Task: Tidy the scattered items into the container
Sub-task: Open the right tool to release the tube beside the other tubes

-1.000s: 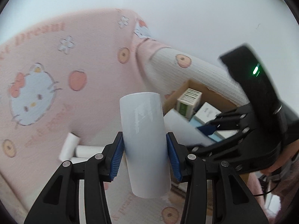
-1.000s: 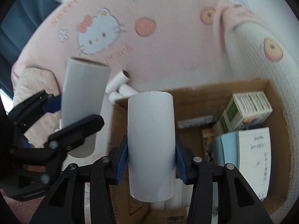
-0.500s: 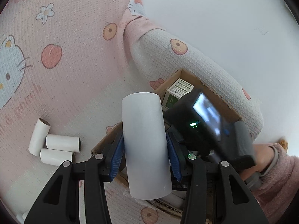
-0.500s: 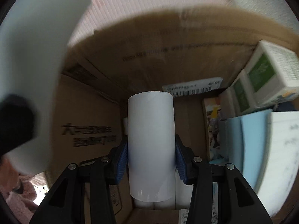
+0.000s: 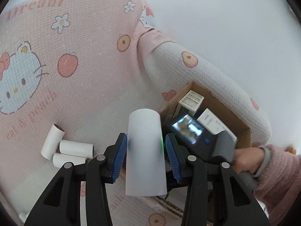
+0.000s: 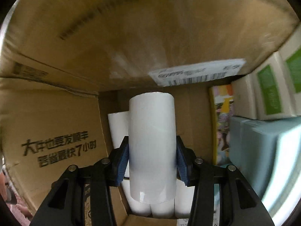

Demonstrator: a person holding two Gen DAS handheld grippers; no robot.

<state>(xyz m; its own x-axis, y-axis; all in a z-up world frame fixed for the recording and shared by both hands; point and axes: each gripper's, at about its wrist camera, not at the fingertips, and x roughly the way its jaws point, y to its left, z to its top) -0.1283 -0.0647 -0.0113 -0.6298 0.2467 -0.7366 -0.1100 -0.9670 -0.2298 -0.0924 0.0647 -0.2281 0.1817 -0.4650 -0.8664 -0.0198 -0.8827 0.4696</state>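
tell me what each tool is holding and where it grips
Each holds a white paper tube by its sides, about mid-length. The left tool grips its tube over the blanket; the right tool grips its tube inside the cardboard box.

Left wrist view overlooks the cardboard box (image 5: 242,130) from outside; right view sits, seemingly, deep inside it.

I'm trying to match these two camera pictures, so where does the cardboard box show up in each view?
Left wrist view: the cardboard box sits right of centre, against the blanket roll, partly hidden behind the right hand-held gripper's body.
Right wrist view: the cardboard box fills the frame, seen from inside, its walls all around.
Shared landmark: the green-and-white carton standing in the box.
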